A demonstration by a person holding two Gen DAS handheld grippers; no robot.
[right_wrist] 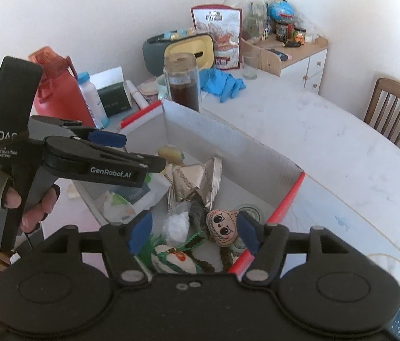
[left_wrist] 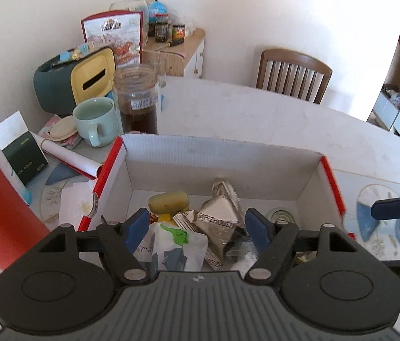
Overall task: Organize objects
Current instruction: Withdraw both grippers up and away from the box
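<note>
So both tools are angled down over the white cardboard box [left_wrist: 217,153] with red edges that sits on the pale tabletop [left_wrist: 285,119]. The left tool [left_wrist: 197,228] has its blue pads spread well apart with nothing between them, just hovering above the pile in the box. From the right wrist view you can see a hand [right_wrist: 32,201] in a dark fingerless glove wrapped round its grey handle, fingers curled on the trigger. The right tool [right_wrist: 193,231] is gaping too and holds nothing.

Stuff in the box: crinkly silver foil packets [left_wrist: 217,218] folded into triangles, a smooth rounded yellow piece [left_wrist: 168,201], a soft white pouch [left_wrist: 174,244] with a green splash on it, a little cartoon-face charm [right_wrist: 224,227] with big eyes, a clear bag of white crumbly stuff [right_wrist: 177,224], and an egg-shaped ornament [right_wrist: 173,258] with green tassels.

Outside the box, on the left, there's a glossy mint mug [left_wrist: 97,122], a glass jar [left_wrist: 137,99] half full of dark liquid, a tissue box [left_wrist: 75,79] in teal and yellow plastic, and a red plastic jug [right_wrist: 58,91]. A slatted wooden chair [left_wrist: 293,74] stands at the far side.
</note>
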